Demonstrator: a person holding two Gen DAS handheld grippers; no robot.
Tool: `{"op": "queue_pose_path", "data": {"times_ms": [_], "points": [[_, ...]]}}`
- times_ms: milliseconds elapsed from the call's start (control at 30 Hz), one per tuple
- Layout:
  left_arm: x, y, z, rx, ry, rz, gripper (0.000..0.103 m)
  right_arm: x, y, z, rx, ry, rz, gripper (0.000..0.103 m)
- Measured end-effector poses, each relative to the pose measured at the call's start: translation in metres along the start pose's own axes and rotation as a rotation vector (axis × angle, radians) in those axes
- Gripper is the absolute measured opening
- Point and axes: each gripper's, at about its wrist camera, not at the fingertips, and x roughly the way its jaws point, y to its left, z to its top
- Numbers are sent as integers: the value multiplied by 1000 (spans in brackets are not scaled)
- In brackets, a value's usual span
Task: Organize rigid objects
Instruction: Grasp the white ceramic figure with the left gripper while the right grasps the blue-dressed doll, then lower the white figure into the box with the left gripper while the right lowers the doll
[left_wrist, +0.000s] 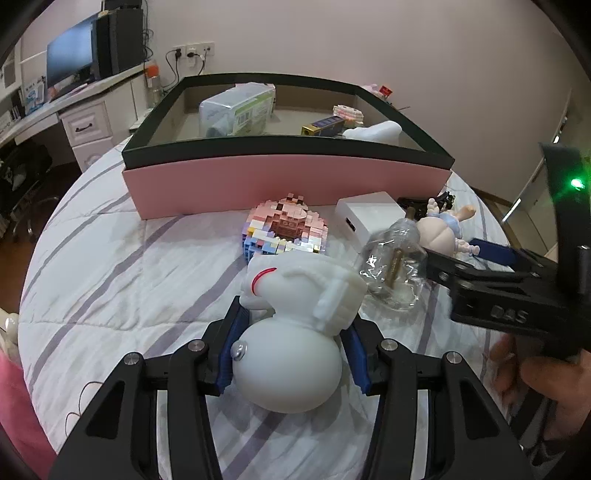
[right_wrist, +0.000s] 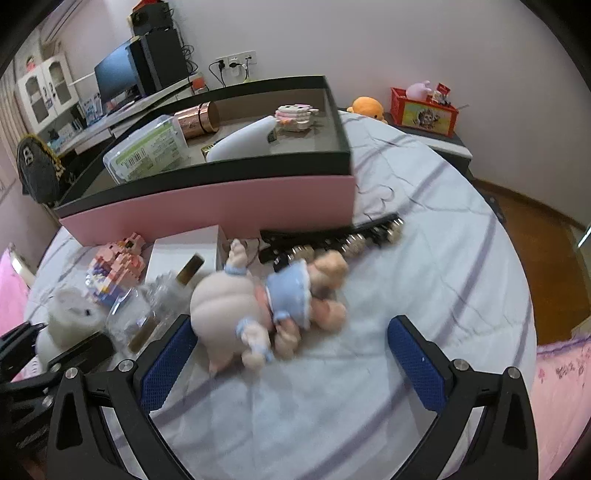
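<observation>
A white rounded figure (left_wrist: 288, 362) with a red mark lies on the striped bedsheet. My left gripper (left_wrist: 295, 321) is shut on it, its blue pads (left_wrist: 231, 343) pressing both sides. The same figure (right_wrist: 70, 317) shows at the left edge of the right wrist view. A doll in a blue dress (right_wrist: 258, 306) lies face down just ahead of my right gripper (right_wrist: 291, 363). That gripper is open wide, and its left pad (right_wrist: 166, 362) is close to the doll's head. Behind them stands the pink box with a dark rim (left_wrist: 288, 184), holding several items.
In front of the box lie a pink block model (left_wrist: 284, 229), a small white box (left_wrist: 369, 218), a clear bottle (left_wrist: 395, 266) and a black beaded clip (right_wrist: 332, 240). A desk with a monitor (left_wrist: 70, 55) is at the left. A red crate (right_wrist: 424, 110) sits beyond the bed.
</observation>
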Motion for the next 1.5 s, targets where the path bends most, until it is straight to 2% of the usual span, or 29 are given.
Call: {"op": "queue_pose_path", "data": {"times_ms": [67, 200, 633, 900, 1200, 1500], "points": [[-1, -1, -1, 0, -3, 2, 50, 2, 3, 2, -15, -12, 7, 103], [-4, 0, -3, -4, -10, 3, 50, -4, 6, 0, -25, -37, 26, 79], [-26, 11, -2, -34, -58, 9, 50, -38, -1, -14, 35, -68, 84, 79], [-47, 20, 10, -43, -107, 11, 50, -65, 7, -4, 26, -111, 118, 79], [-68, 32, 57, -34, -203, 30, 50, -83, 22, 32, -23, -181, 139, 79], [-54, 32, 118, -22, -256, 19, 50, -74, 24, 88, -34, -225, 160, 79]]}}
